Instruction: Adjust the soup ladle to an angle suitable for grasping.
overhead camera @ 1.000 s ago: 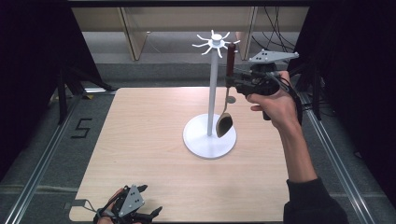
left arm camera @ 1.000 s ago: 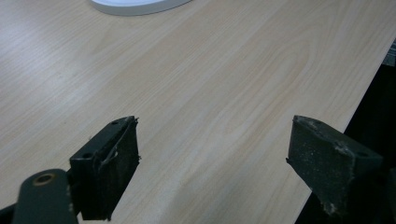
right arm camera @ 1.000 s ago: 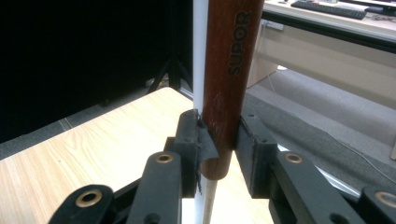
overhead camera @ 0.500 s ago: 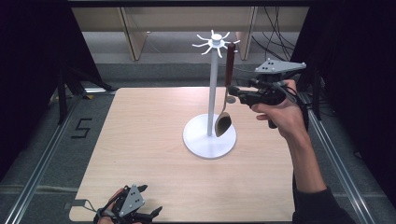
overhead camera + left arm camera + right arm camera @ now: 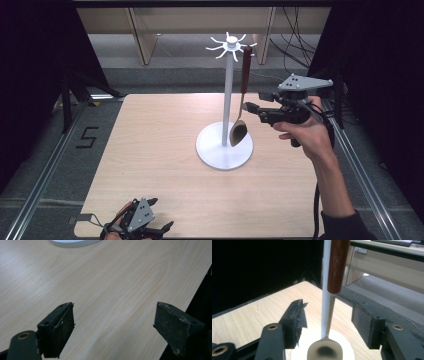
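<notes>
A white stand (image 5: 228, 90) with hooks at its top rises from a round base (image 5: 215, 150) on the wooden table (image 5: 150, 140). A spoon (image 5: 239, 131) with a brown handle hangs from one hook, bowl down near the base. My right gripper (image 5: 252, 101) is level, just right of the spoon's stem. Its jaws have just been opening and now stand apart, touching nothing. In the right gripper view the spoon (image 5: 325, 350) hangs free in line with the gap between the right gripper's (image 5: 328, 315) jaws. My left gripper (image 5: 160, 214) rests open at the table's front edge, its jaws (image 5: 113, 322) wide over bare wood.
Wooden furniture panels (image 5: 145, 30) stand behind the table, with cables (image 5: 295, 45) at the back right. Metal rails (image 5: 45, 170) run along both sides on the floor, and a "5" mark (image 5: 86, 137) lies at the left. Dark curtains close both sides.
The right gripper was closed on the spoon by the stand. It has opened, let go and drawn back to the right and a little down. The spoon stays on its hook. The left gripper has not moved.
</notes>
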The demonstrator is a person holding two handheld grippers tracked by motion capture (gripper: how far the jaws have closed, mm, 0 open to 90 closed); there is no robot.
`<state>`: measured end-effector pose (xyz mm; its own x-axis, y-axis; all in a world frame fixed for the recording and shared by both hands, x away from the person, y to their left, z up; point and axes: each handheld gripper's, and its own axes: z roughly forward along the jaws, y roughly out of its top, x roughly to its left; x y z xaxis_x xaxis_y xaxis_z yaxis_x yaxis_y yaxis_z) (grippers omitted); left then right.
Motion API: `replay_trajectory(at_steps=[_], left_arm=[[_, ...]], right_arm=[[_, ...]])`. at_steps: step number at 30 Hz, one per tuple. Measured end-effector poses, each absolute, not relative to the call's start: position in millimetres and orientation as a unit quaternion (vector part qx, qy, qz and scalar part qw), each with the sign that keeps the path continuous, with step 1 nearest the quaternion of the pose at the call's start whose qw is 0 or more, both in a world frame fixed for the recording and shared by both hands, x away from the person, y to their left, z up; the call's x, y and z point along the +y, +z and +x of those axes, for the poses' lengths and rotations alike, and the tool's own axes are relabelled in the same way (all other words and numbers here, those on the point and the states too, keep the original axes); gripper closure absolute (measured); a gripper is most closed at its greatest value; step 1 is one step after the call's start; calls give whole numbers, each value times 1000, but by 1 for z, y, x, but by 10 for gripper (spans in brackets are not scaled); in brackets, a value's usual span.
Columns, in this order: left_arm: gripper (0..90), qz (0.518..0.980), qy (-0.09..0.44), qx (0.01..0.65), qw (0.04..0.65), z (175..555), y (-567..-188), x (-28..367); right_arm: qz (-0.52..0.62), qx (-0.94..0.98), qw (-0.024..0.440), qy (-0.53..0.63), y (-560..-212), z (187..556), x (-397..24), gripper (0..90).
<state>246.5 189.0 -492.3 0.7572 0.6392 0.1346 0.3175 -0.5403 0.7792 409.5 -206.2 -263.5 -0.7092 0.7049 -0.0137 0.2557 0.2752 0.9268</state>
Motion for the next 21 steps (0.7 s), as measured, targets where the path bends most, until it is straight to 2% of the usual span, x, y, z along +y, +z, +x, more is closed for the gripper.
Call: replay_trajectory(at_steps=[6,21], left_arm=[[156,853,205,281,389,246,-493,189],[156,855,202,281,387,248,-494,190]], right_arm=[[312,763,216,524,-276,405,-213,397],[323,753,200,537,-315,389,-228,386]])
